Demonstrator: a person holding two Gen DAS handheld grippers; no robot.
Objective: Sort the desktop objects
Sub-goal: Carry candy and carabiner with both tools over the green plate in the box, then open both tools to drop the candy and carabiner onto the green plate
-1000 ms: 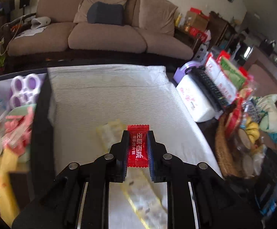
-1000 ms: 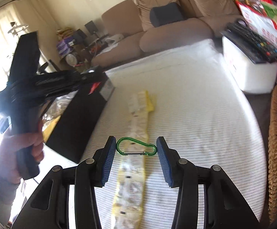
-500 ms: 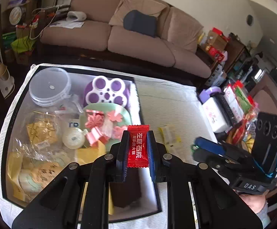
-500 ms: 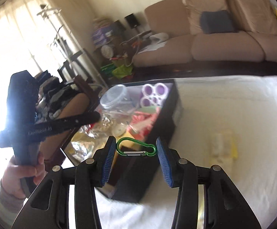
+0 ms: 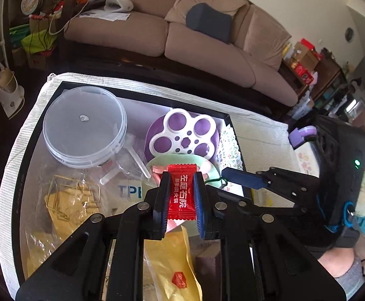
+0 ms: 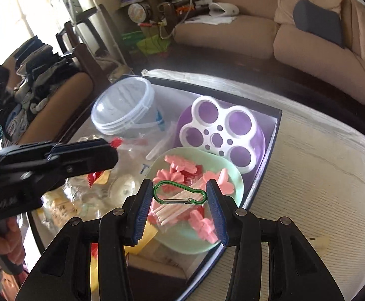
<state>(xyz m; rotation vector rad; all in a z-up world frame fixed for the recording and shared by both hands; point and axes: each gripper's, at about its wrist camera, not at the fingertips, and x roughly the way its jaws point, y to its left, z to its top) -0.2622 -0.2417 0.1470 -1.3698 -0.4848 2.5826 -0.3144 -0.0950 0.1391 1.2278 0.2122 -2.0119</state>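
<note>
Both grippers now over black box (image 5: 229, 119), contents partly hidden.

A table draped in a white ribbed cloth (image 6: 315, 155) is carrying the load here. A black-walled open box (image 5: 229, 123) is sitting directly on that cloth, taking up the end nearest the window, its rim lying close to the cloth's edge. A pale yellowish packet (image 6: 320, 242) is lying flat on the bare cloth just beside the box's wall.
</note>
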